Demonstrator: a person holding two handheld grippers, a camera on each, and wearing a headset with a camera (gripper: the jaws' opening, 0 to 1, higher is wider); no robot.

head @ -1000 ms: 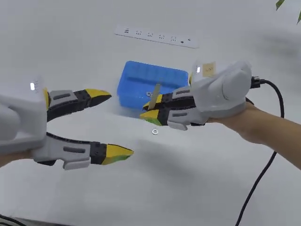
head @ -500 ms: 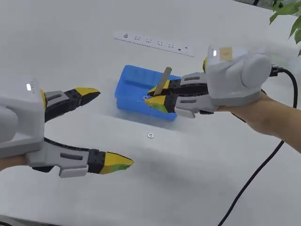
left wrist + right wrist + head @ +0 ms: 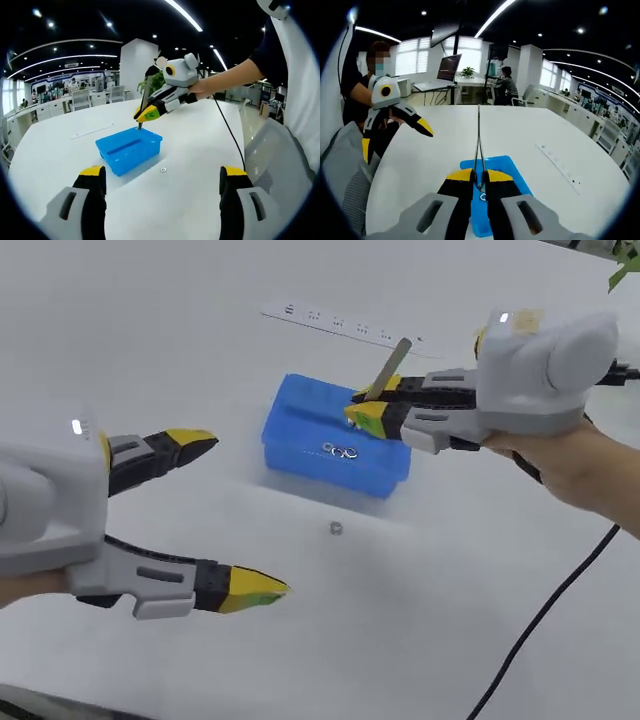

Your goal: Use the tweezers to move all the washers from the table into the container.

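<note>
- Blue plastic container [image 3: 320, 472]: some washers [image 3: 341, 451] seen inside.
- Left gripper [image 3: 250, 515]: spread wide, nothing held.
- Right gripper [image 3: 352, 412]: clamped on thin metal tweezers [image 3: 388, 368] over the container; their tips can't be judged.
- Tiny metal washer [image 3: 336, 529], on the white table [image 3: 150, 320] near the container: probably light and slippery, best pinched across its ring.

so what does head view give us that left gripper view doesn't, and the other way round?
Head view: a few washers lying inside the container.
Left gripper view: a grey chair and office desks behind the table.
Both: the container, the loose washer beside it, the right claw shut on the tweezers above the container, and the left claw, open.
</note>
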